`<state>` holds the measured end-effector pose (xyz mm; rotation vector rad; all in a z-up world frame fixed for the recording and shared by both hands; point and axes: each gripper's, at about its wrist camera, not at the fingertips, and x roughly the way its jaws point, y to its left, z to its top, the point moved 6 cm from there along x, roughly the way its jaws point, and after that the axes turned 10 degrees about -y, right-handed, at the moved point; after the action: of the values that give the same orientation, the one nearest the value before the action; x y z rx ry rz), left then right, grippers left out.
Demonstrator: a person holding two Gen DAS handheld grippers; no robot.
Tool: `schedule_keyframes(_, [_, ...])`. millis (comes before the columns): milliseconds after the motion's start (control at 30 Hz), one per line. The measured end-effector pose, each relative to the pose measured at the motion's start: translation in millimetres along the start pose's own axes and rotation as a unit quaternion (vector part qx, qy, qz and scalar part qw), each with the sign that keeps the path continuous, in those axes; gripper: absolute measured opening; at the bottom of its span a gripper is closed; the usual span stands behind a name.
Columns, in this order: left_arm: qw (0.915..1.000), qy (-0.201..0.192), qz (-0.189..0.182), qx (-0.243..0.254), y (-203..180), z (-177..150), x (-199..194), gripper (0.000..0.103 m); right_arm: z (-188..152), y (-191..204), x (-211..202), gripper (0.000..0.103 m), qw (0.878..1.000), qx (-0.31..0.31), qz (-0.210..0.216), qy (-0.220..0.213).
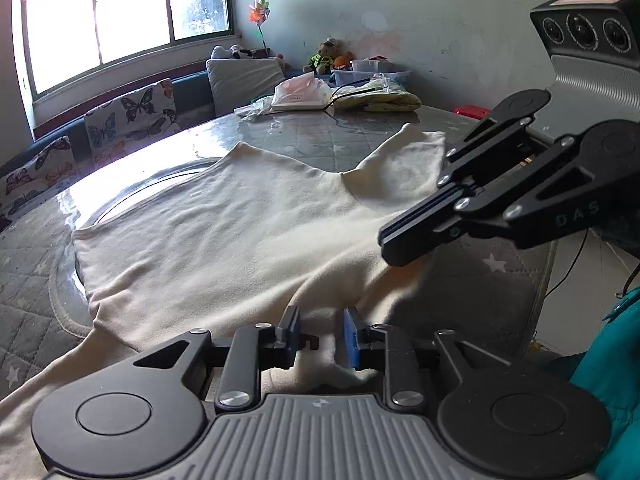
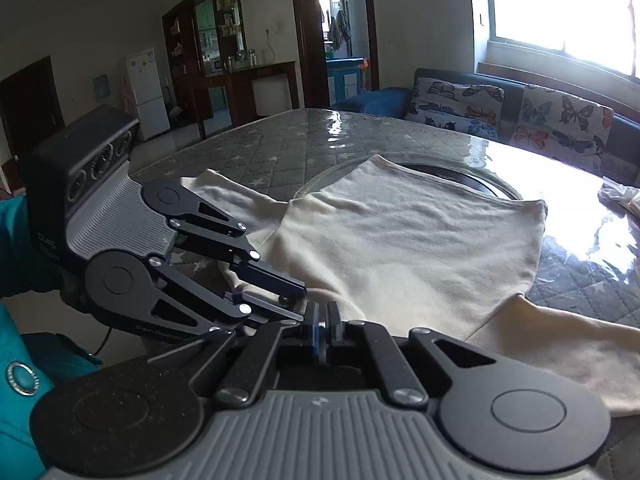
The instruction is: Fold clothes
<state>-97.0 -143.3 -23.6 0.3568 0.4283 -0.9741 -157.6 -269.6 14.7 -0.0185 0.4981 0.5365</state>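
A cream long-sleeved shirt (image 1: 224, 232) lies spread on the round table, with its hem toward the far side; it also shows in the right wrist view (image 2: 420, 248). My left gripper (image 1: 320, 334) is open at the near edge of the shirt, with cloth bunched between its blue pads (image 1: 350, 336). My right gripper (image 2: 322, 328) is shut at the shirt's near edge, and its jaws look closed on a fold of the cloth. In the left wrist view the right gripper (image 1: 400, 246) comes in from the right over the shirt. In the right wrist view the left gripper (image 2: 296, 300) sits just left of it.
The table (image 1: 304, 140) has a shiny plastic cover over grey quilted cloth. Folded cloths and packets (image 1: 340, 96) lie at its far side. A sofa with butterfly cushions (image 2: 520, 116) runs under the window. A teal sleeve (image 1: 612, 360) is at the right.
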Motion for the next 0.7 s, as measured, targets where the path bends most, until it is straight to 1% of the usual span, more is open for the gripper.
schedule_keyframes(67, [0.9999,0.002,0.008,0.013,-1.4,-1.7,1.4,0.021,-4.3,0.6,0.3,0.002,1.0,-0.006,-0.001,0.012])
schedule_keyframes(100, [0.9999,0.001,0.006,0.012,-1.8,-1.9,1.0,0.013,-7.1,1.1,1.5,0.002,1.0,-0.012,-0.008,0.016])
schedule_keyframes(167, [1.0,-0.002,0.007,0.006,-1.1,-1.3,-0.2,0.01,-10.4,2.0,3.7,0.003,0.999,-0.021,-0.011,0.024])
schedule_keyframes(267, [0.9998,-0.009,0.011,-0.01,3.6,0.9,-4.1,0.007,-7.8,6.0,7.0,0.014,0.999,-0.038,-0.011,0.02])
schedule_keyframes(300, [0.9997,-0.012,0.012,-0.017,5.1,2.9,-6.4,0.007,-7.1,7.8,9.2,0.025,0.999,-0.048,-0.011,0.02])
schedule_keyframes(333, [0.9995,-0.015,0.012,-0.024,6.8,4.6,-8.9,0.006,-7.4,9.8,12.5,0.029,0.998,-0.062,-0.016,0.018])
schedule_keyframes(433, [0.9989,-0.024,0.01,-0.04,11.8,8.4,-16.4,0.006,-13.2,14.6,24.6,0.028,0.995,-0.092,-0.019,0.029])
schedule_keyframes(500, [0.9987,-0.026,0.009,-0.043,13.0,10.3,-20.3,0.006,-17.1,14.0,29.3,0.024,0.994,-0.1,-0.027,0.037])
schedule_keyframes(533, [0.9987,-0.027,0.007,-0.043,13.0,11.0,-22.3,0.006,-19.0,13.7,31.7,0.013,0.993,-0.104,-0.031,0.041])
schedule_keyframes(567, [0.9986,-0.029,0.005,-0.044,13.3,11.6,-24.2,0.006,-20.4,13.3,33.4,0.008,0.993,-0.106,-0.034,0.043])
schedule_keyframes(633, [0.9983,-0.032,-0.001,-0.048,14.6,13.1,-27.2,0.01,-17.0,10.9,28.9,0.005,0.995,-0.086,-0.027,0.038])
schedule_keyframes(700, [0.9981,-0.036,0.004,-0.05,16.9,14.3,-28.3,0.013,-13.7,6.2,22.9,0.004,0.997,-0.062,-0.019,0.035])
